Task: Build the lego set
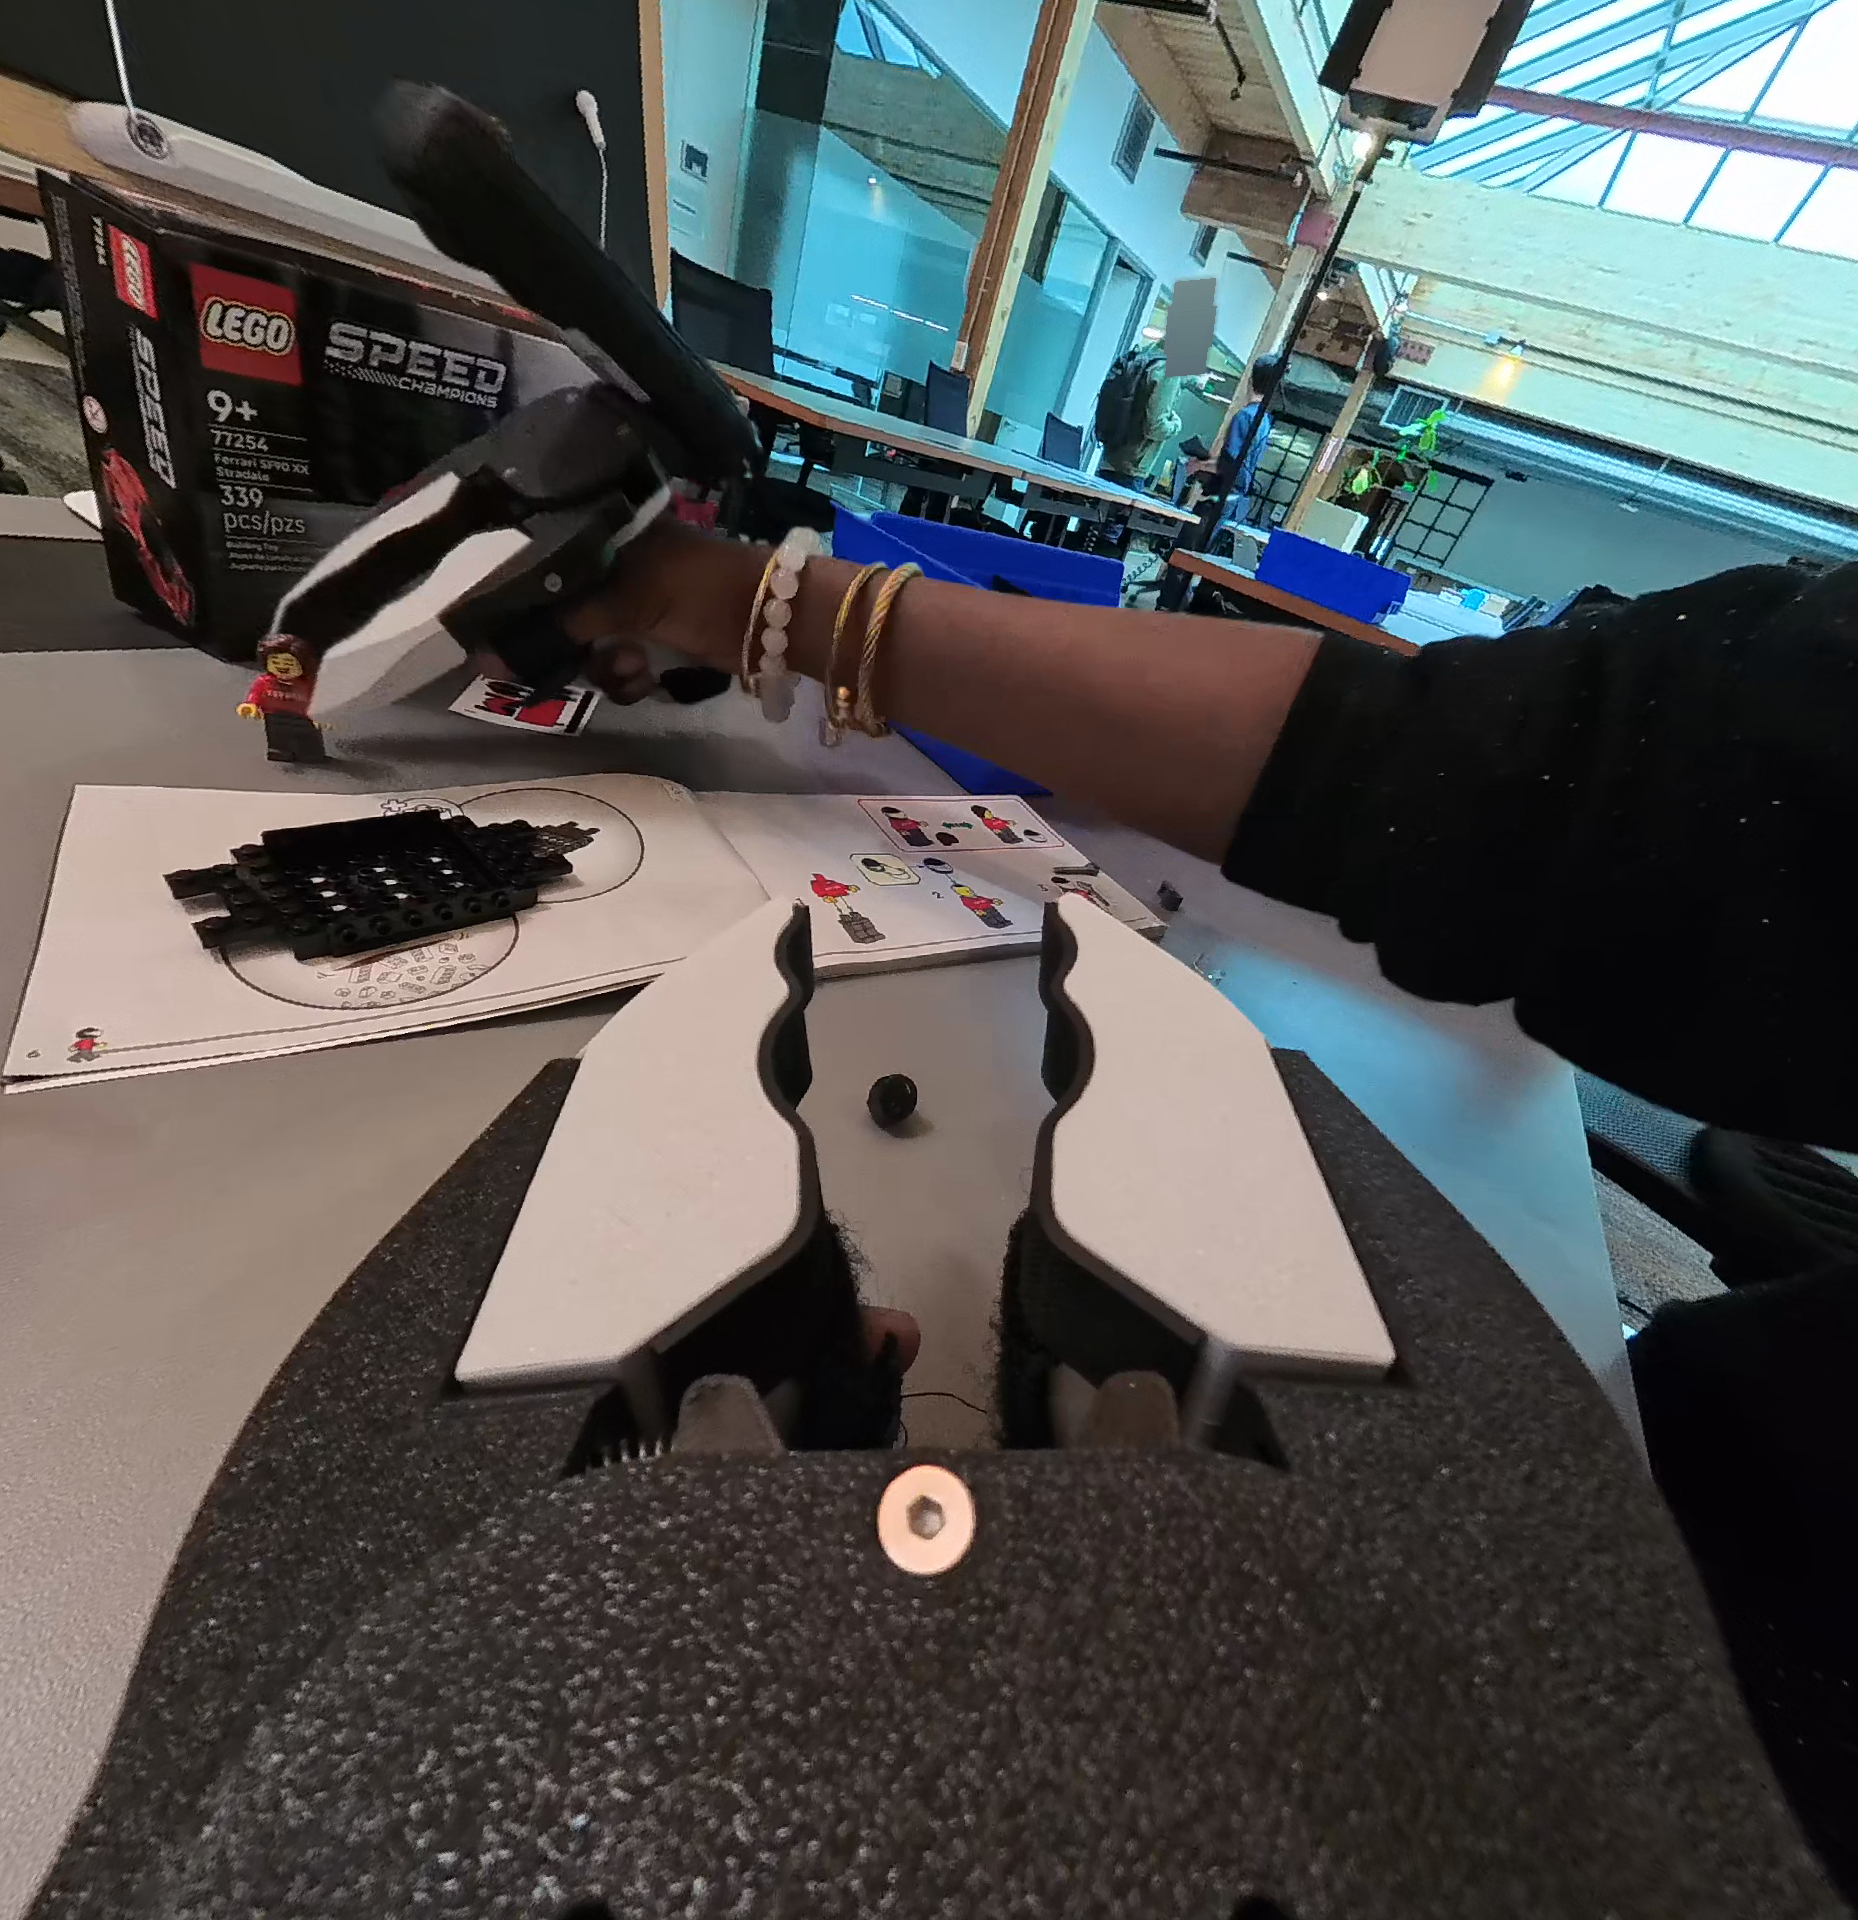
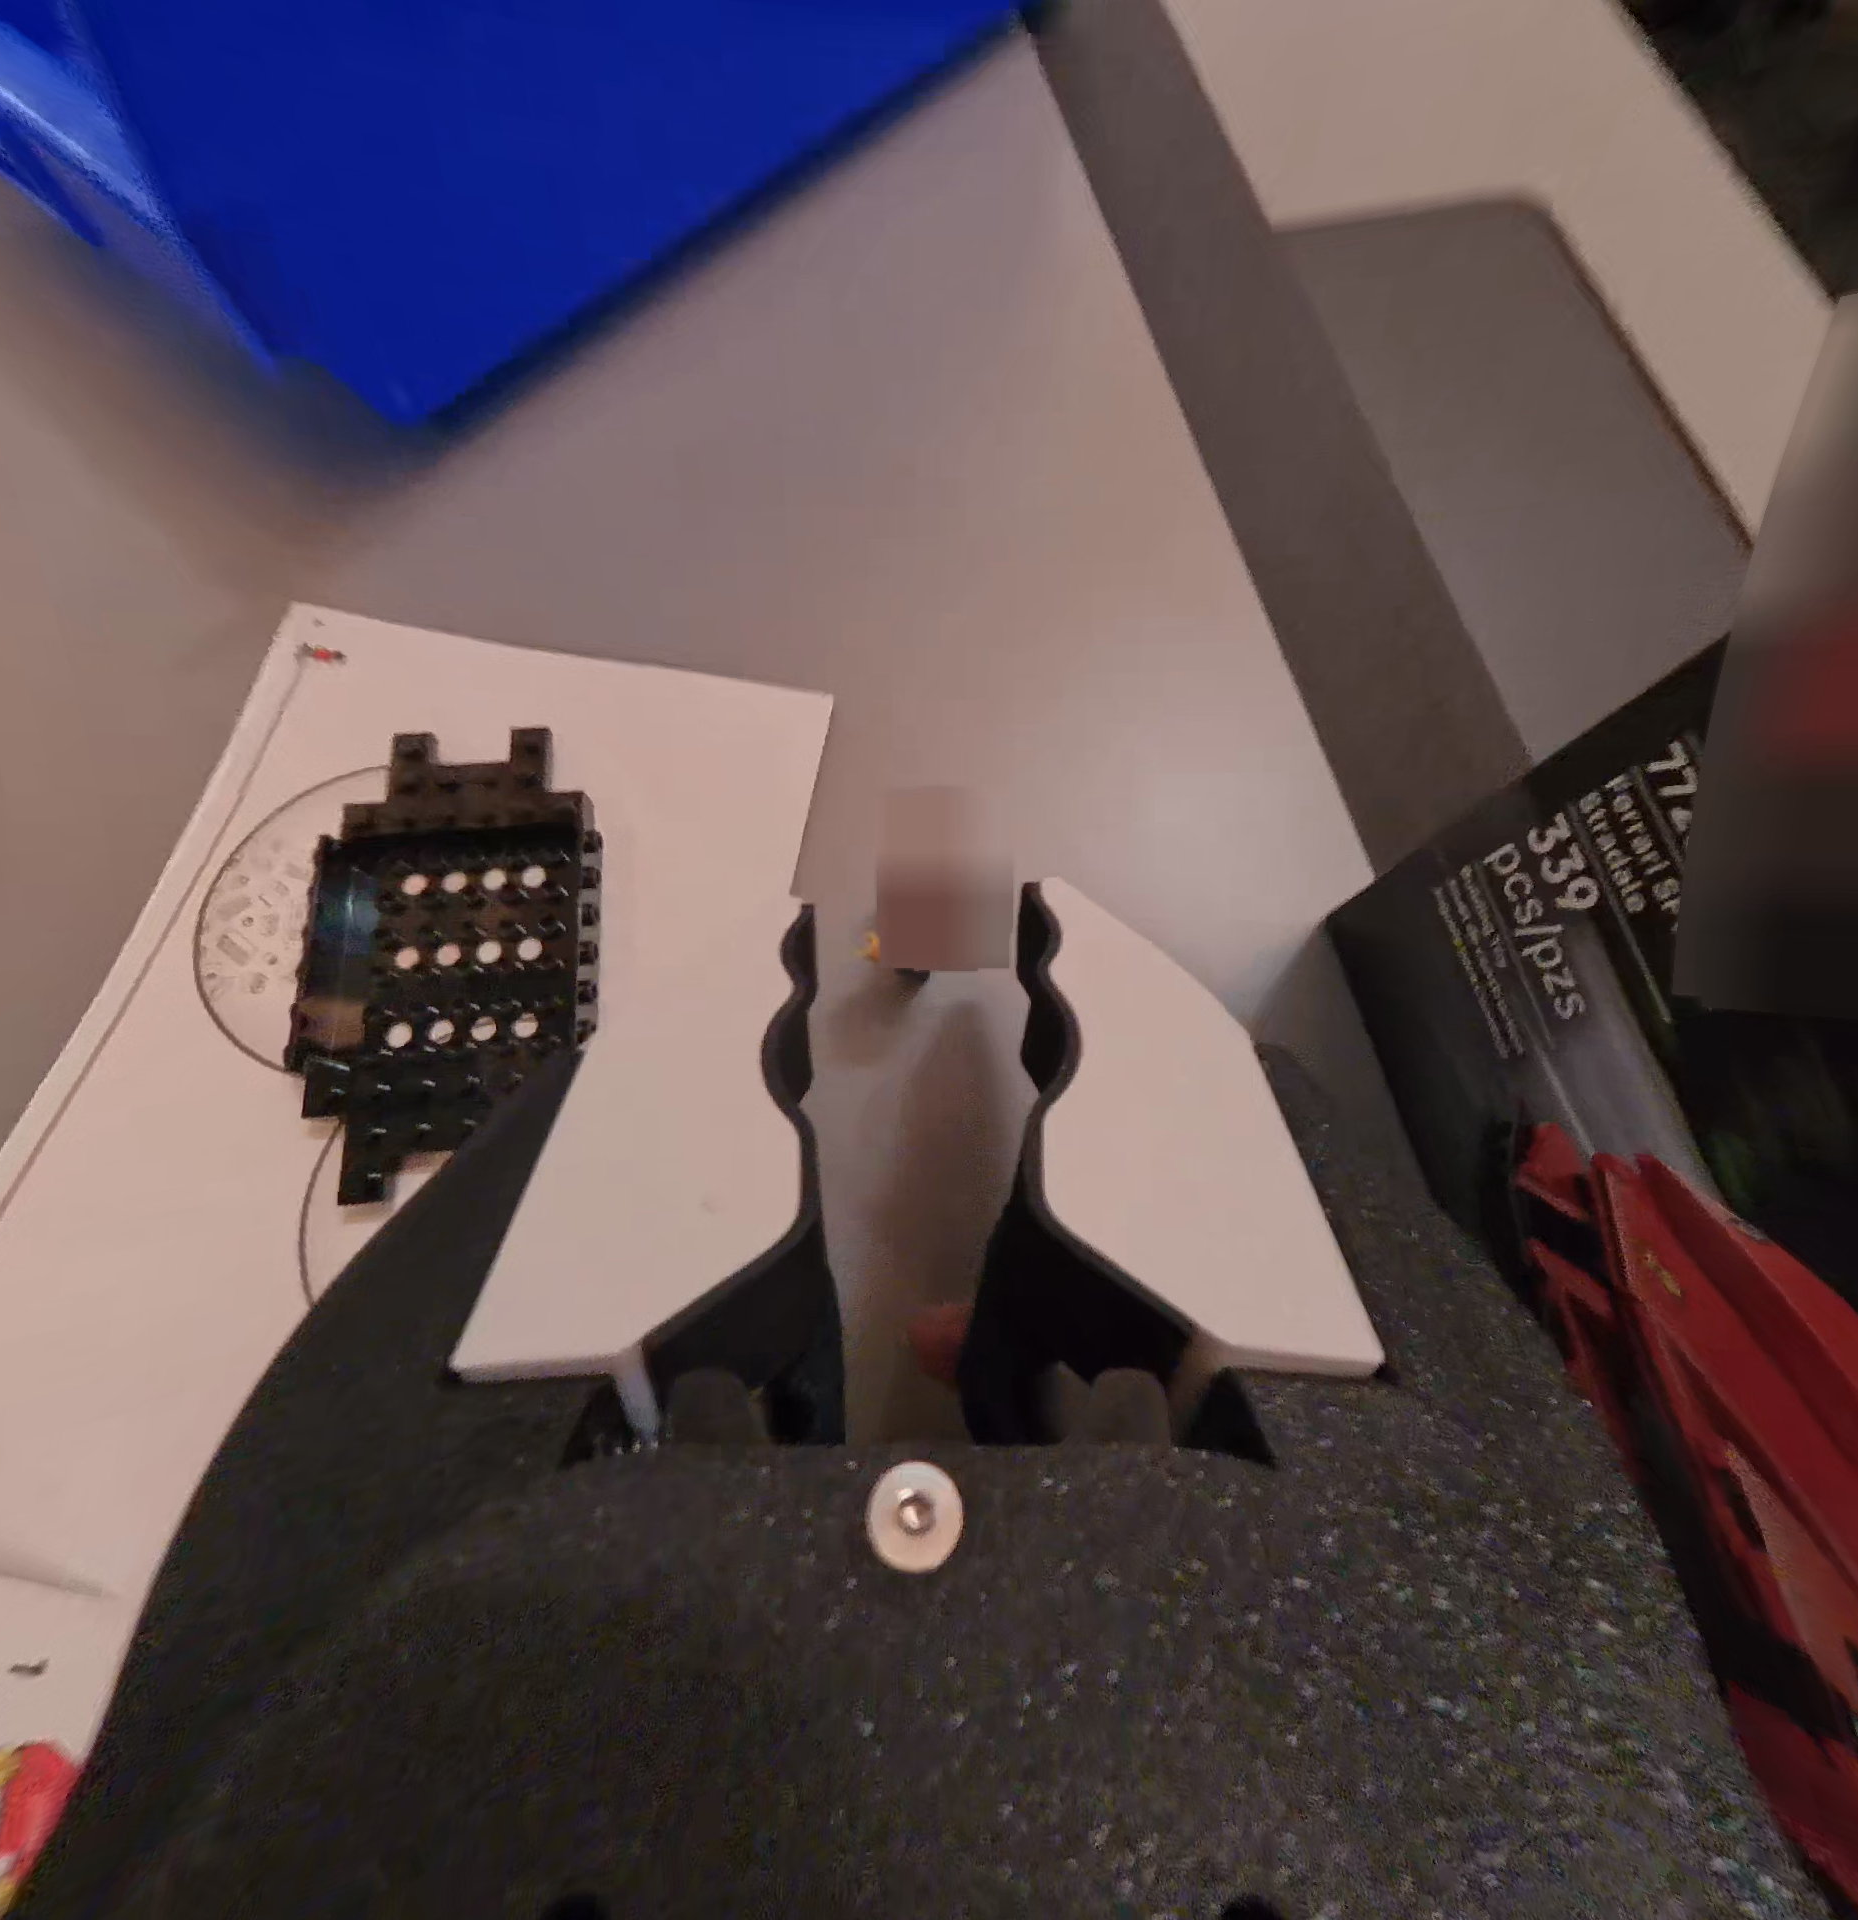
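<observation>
Minifigure (image 2: 909, 961) mosaic-hidden, right gripper (image 2: 914, 920) blurred

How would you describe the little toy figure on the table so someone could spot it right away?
Start at the dark toy box standing at the far left of the grey table. Just in front of it, beyond the open booklet, stands the figure, right at the right tool's tip. It is the only upright figure there: red torso, black legs, dark hair.
</observation>
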Available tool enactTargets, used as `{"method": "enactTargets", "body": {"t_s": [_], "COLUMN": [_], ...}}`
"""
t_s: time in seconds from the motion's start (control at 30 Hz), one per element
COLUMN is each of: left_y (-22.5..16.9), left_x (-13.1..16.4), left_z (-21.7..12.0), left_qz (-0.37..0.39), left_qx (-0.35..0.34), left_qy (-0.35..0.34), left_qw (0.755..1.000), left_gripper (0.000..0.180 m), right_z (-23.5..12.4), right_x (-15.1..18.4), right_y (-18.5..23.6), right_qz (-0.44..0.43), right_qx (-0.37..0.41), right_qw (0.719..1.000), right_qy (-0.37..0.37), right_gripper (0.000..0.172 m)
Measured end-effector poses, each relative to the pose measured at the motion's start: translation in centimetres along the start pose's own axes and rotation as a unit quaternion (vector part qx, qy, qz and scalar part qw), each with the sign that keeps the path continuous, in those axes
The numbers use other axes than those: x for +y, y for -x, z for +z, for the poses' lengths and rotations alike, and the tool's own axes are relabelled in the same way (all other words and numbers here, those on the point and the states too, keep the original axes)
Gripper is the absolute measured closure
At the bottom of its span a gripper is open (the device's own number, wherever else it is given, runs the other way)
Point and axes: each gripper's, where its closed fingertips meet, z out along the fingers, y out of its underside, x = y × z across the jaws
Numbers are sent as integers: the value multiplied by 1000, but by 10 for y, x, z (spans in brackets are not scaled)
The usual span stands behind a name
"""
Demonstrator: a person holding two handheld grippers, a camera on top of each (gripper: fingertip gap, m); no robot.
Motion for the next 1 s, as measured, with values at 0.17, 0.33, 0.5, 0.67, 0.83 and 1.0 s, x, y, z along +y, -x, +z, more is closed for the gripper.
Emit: {"method": "enactTargets", "body": {"t_s": [0.17, 0.33, 0.5, 0.67, 0.83, 1.0], "left_y": [0, -1, -1, -1, -1, -1], "left_x": [0, 0, 0, 0, 0, 0], "left_z": [0, 0, 0, 0, 0, 0], "left_qz": [0, 3, 4, 5, 6, 6], "left_qx": [1, 2, 2, 3, 2, 1], "left_qy": [0, -1, -1, 0, -1, -1], "left_qw": [1000, 1000, 1000, 1000, 1000, 1000], "left_gripper": [139, 139, 139, 140, 140, 140], "right_z": [1, 3, 2, -1, -3, -4], "right_x": [9, 2, 4, 7, 9, 9], "right_y": [0, -2, -1, -6, -9, -13], "right_qz": [5, -6, -25, -46, -61, -92], "right_qx": [35, 30, -18, -73, -90, -69], "right_qw": [995, 994, 992, 988, 986, 984], "right_qy": [93, 106, 126, 124, 127, 137], "right_gripper": [142, 158, 158, 158, 158, 153]}}
